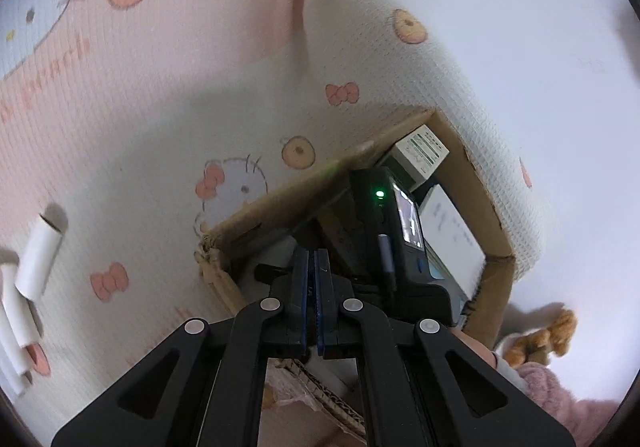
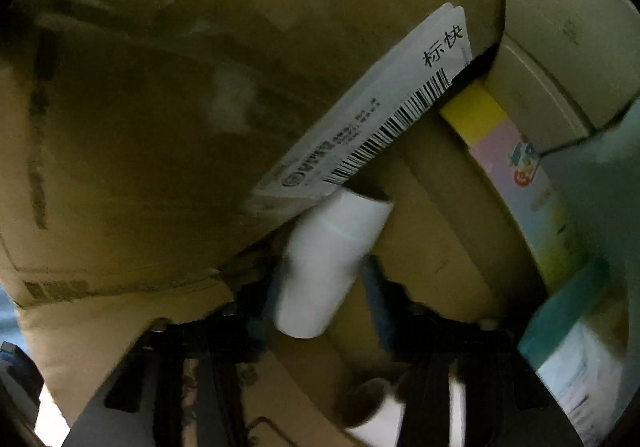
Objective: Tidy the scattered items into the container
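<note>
The cardboard box [image 1: 472,183] sits on the bed sheet, and its brown inner wall [image 2: 160,87] fills the right wrist view. My right gripper [image 2: 324,287] is deep inside the box. It is shut on a white paper tube [image 2: 328,259], which stands tilted between the blurred pads. From the left wrist view only that gripper's black body [image 1: 392,227] with a green light shows in the box. My left gripper [image 1: 316,259] is shut with nothing in it, just over the box's near rim. Two more white tubes [image 1: 40,255] lie on the sheet at far left.
Inside the box are a white-and-green carton [image 1: 420,157], a white packet [image 1: 452,231], a barcode label [image 2: 376,119], a pastel carton [image 2: 516,167], a teal packet [image 2: 572,327] and another tube [image 2: 368,403]. An orange plush toy [image 1: 540,339] and a pink fuzzy sleeve [image 1: 540,387] lie beside the box.
</note>
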### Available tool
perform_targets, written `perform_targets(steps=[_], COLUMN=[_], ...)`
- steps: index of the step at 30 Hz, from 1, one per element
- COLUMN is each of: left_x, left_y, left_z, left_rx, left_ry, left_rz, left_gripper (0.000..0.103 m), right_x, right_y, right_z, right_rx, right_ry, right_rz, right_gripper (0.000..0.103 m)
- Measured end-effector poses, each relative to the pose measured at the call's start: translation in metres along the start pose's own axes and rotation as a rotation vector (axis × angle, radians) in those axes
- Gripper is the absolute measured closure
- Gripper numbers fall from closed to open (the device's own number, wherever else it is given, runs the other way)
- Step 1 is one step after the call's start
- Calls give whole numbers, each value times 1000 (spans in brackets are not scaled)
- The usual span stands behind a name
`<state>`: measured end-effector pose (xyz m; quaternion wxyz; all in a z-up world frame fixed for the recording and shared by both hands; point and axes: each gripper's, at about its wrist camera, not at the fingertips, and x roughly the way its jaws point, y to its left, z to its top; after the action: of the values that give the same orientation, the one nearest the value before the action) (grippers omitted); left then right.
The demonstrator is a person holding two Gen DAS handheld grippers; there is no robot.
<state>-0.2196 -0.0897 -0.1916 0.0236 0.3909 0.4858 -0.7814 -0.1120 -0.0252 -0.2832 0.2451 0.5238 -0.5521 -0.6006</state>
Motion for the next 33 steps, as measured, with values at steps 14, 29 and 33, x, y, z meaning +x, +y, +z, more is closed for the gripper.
perform_targets(steps=[14,29,33], left_x=[13,16,17], left_y=[1,-3,-5], left_z=[4,7,8], left_rx=[-39,-27,-23], left_ry=[83,102,114], left_rz=[78,109,112], left_gripper=[101,101,101], right_x=[-7,-1,0], right_y=[-6,6,10], right_z=[8,-6,-11], right_rx=[-21,-130,-205], right_ry=[46,145,248], right_rz=[11,-27,-36], right_gripper=[66,65,66])
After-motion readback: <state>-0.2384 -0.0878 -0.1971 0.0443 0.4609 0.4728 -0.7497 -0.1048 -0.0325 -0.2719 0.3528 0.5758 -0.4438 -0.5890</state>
